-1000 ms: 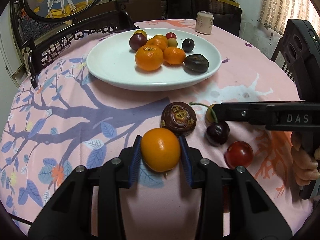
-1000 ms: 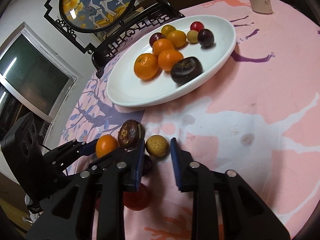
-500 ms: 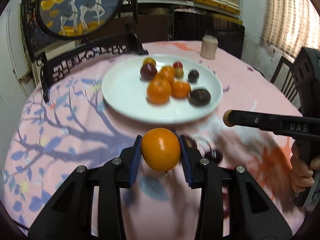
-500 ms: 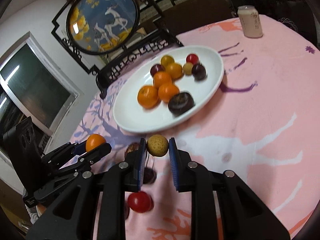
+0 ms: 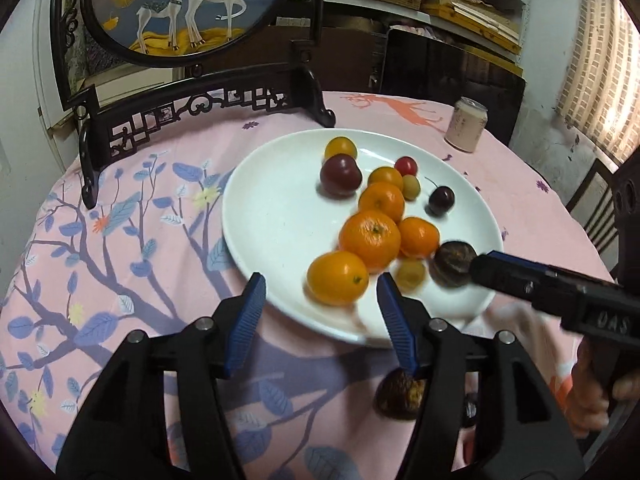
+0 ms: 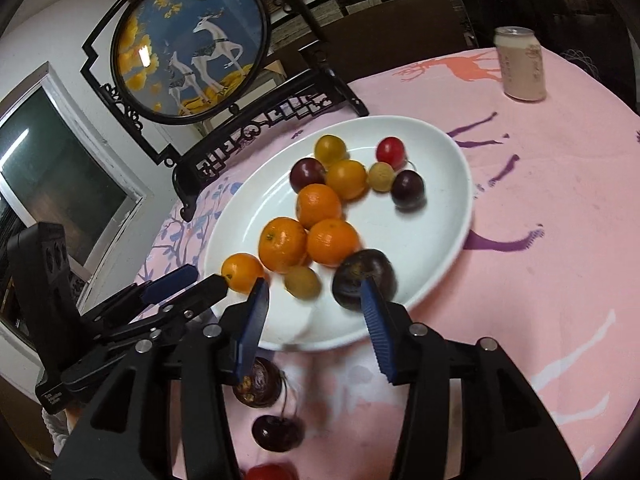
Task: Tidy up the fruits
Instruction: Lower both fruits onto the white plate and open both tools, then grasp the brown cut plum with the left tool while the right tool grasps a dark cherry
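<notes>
Now both tongs are opening over the plate [image 5: 256,216]. Your left tongs [image 5: 320,300] are spread around the orange [image 5: 337,283], pads clear of it. Your right tongs [image 6: 314,304] gape behind the small yellow fruit [image 6: 303,282]. Risk: freed round fruit rolls off the near rim. The orange looks smooth, glossy.

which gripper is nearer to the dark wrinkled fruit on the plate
Right. The right gripper has one finger overlapping the dark wrinkled fruit; the left gripper sits further along the plate rim by the orange fruit.
</notes>
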Demonstrator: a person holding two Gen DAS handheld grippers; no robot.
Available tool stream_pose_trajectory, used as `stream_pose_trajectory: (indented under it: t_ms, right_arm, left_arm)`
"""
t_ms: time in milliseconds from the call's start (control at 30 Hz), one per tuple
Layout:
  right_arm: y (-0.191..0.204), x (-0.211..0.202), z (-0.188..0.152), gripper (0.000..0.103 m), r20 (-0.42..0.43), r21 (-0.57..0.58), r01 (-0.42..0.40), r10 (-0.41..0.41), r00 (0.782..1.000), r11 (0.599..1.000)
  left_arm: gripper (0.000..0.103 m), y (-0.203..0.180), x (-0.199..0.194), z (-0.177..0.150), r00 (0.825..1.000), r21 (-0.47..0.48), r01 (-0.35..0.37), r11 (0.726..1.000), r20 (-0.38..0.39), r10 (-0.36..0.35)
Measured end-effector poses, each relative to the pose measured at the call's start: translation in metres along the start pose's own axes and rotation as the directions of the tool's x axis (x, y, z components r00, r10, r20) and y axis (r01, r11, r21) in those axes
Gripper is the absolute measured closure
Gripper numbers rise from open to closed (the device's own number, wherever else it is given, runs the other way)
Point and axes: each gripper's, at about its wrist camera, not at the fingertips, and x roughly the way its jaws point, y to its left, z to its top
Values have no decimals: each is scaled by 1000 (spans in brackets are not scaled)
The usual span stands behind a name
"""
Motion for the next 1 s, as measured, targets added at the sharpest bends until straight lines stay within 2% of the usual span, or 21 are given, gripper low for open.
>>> stream_pose_trajectory:
  t_ms: [100, 233, 300, 533, 733, 933, 1000]
  right_arm:
    - [-1, -13, -8, 55, 10, -8, 0, 0, 1000, 1000]
    - [-1, -27, -24, 54, 13, -12, 5, -5, 1000, 1000]
    - [-1, -33, -30, 50, 14, -15, 18, -18, 1000, 1000]
    - [-8, -46, -35, 48, 42, 15, 32, -32, 999, 999]
    - [-7, -45, -35, 48, 31, 13, 29, -29, 999, 1000]
    - [-7, -44, -35, 48, 31, 13, 35, -36, 999, 999]
    - [-8, -45, -36, 48, 33, 14, 36, -37, 999, 999]
  left_arm:
    - [43, -12, -8, -14, 1000, 66, 9, 998, -5, -8]
    - [34, -30, -15, -36, 1000, 150, -5, 989, -15, 8]
    - [34, -34, -16, -44, 1000, 167, 0, 986, -28, 5]
    - [32, -43, -9, -51, 999, 186, 21, 982, -50, -12]
    - [24, -45, -1, -50, 998, 180, 37, 983, -63, -26]
    - [26, -49, -2, -51, 997, 195, 61, 979, -62, -50]
    - [38, -48, -2, -52, 996, 191, 71, 979, -70, -59]
